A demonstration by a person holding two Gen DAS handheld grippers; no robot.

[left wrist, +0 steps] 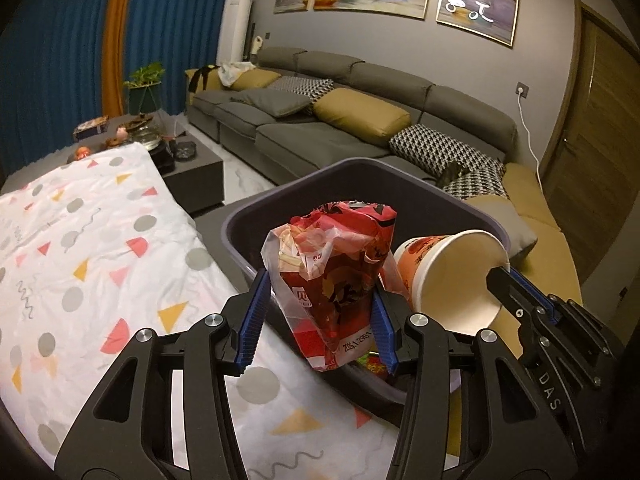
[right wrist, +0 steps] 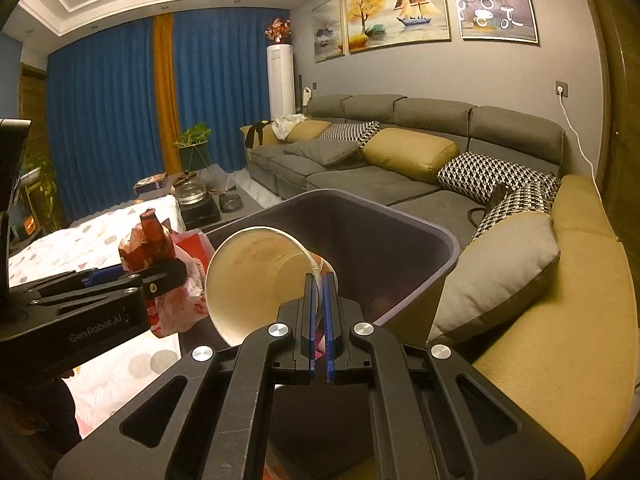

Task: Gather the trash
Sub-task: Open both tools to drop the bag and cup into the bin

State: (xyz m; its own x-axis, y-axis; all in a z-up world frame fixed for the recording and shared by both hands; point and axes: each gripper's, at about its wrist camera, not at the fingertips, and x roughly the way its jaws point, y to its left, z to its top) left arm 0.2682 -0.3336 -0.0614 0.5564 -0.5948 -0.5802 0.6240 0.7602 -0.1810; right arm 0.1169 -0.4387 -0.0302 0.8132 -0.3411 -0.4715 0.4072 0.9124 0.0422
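My left gripper (left wrist: 320,280) is shut on a crumpled red snack bag (left wrist: 336,276) and holds it over the open dark bin (left wrist: 248,256). My right gripper (right wrist: 319,280) is shut on the rim of a paper cup (right wrist: 256,280), which lies on its side with its mouth toward me, over the bin (right wrist: 400,240). The cup (left wrist: 452,276) and the right gripper (left wrist: 504,276) show at the right of the left wrist view. The bag (right wrist: 160,248) and the left gripper (right wrist: 132,276) show at the left of the right wrist view. Colourful scraps lie inside the bin.
A table with a white patterned cloth (left wrist: 80,248) lies to the left of the bin. A grey sofa (right wrist: 400,176) with yellow and checked cushions runs behind and to the right. A dark coffee table (left wrist: 184,160) with a glass jar stands further back.
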